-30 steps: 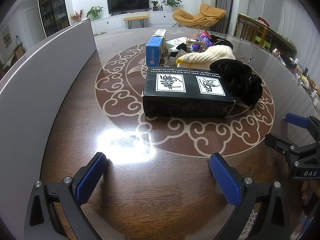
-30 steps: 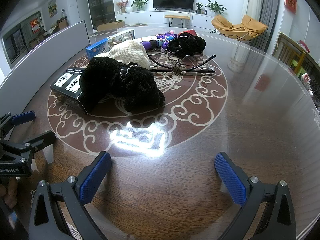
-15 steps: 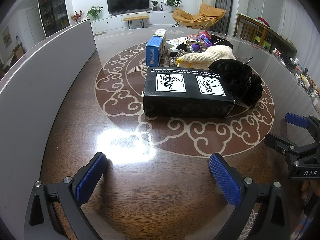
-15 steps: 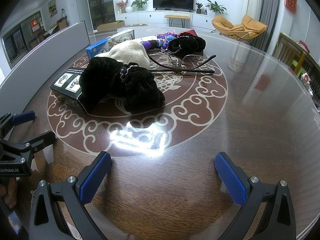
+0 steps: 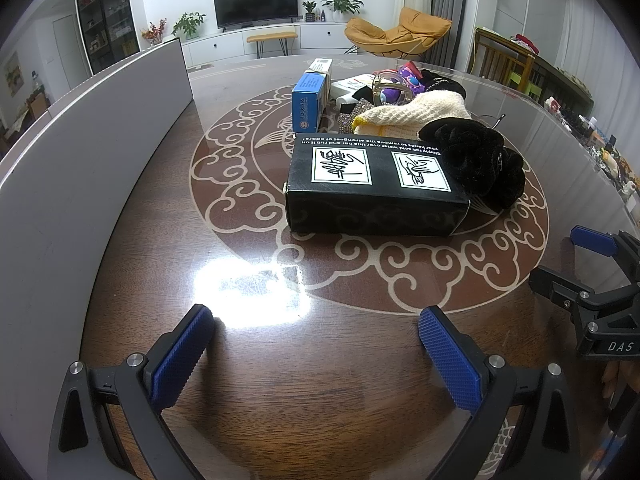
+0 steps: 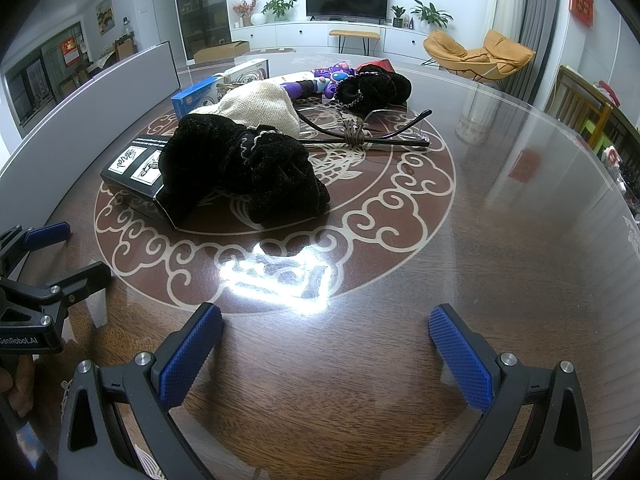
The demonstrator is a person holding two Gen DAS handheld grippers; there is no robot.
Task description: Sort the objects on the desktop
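Note:
A pile of objects lies on the round table's middle. A black box (image 5: 372,184) (image 6: 134,172) lies nearest, with a black fuzzy cloth (image 5: 476,160) (image 6: 244,164) draped against it. Behind are a cream knit piece (image 5: 416,114) (image 6: 260,110), a blue box (image 5: 308,100) (image 6: 196,98), a purple toy (image 6: 328,78), a black scrunchie (image 6: 374,86) and glasses (image 6: 360,134). My left gripper (image 5: 312,326) stands open near the table's front, well short of the black box. My right gripper (image 6: 326,324) is open too, empty, over bare table.
A grey upright panel (image 5: 80,152) (image 6: 80,100) runs along the table's left side. The glass-topped table (image 6: 520,220) has free room on its right half. Beyond are a TV, plants, an orange chair (image 5: 396,32) and a wooden chair.

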